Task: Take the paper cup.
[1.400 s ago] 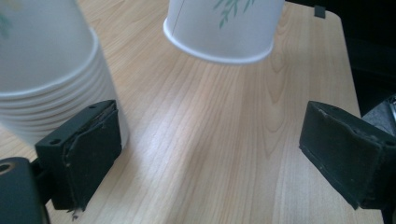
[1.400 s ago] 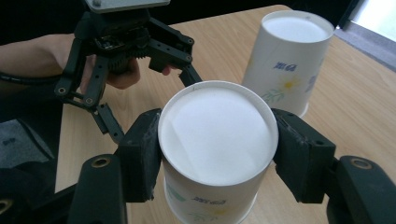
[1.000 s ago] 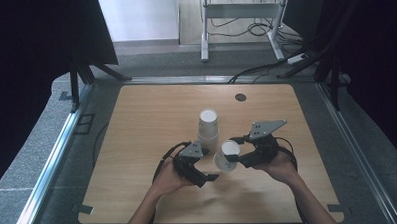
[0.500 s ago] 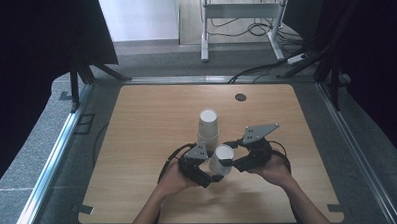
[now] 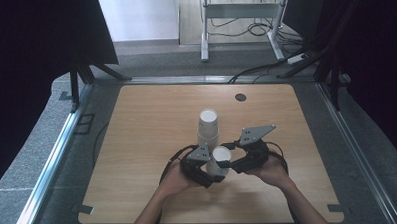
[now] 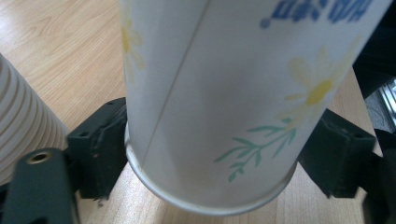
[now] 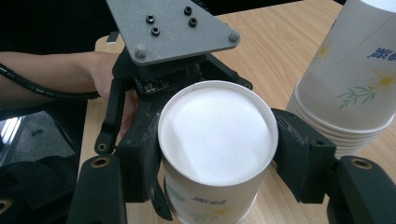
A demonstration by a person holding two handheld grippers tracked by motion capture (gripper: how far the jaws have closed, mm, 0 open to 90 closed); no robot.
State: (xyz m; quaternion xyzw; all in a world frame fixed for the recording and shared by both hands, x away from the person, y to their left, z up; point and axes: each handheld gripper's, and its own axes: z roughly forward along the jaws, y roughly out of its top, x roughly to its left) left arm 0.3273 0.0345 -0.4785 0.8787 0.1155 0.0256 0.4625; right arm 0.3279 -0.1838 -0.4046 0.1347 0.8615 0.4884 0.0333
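Right claw (image 5: 230, 162) clenched on upside-down paper cup (image 5: 219, 161); left claw (image 5: 212, 170) just been closing round its rim end, pads touching. Light, thin-walled, crushes easily—grip gently nr rim.

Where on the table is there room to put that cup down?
Bare wood lies left of the stack of cups, and right of it below the dark round hole. It is crowded near the front, where both grippers meet around the upside-down cup.

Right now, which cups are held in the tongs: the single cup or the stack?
The single upside-down cup, nearer the person. The right tongs clamp its upper end and the left tongs, just closing, flank its rim. The stack stands untouched behind it.
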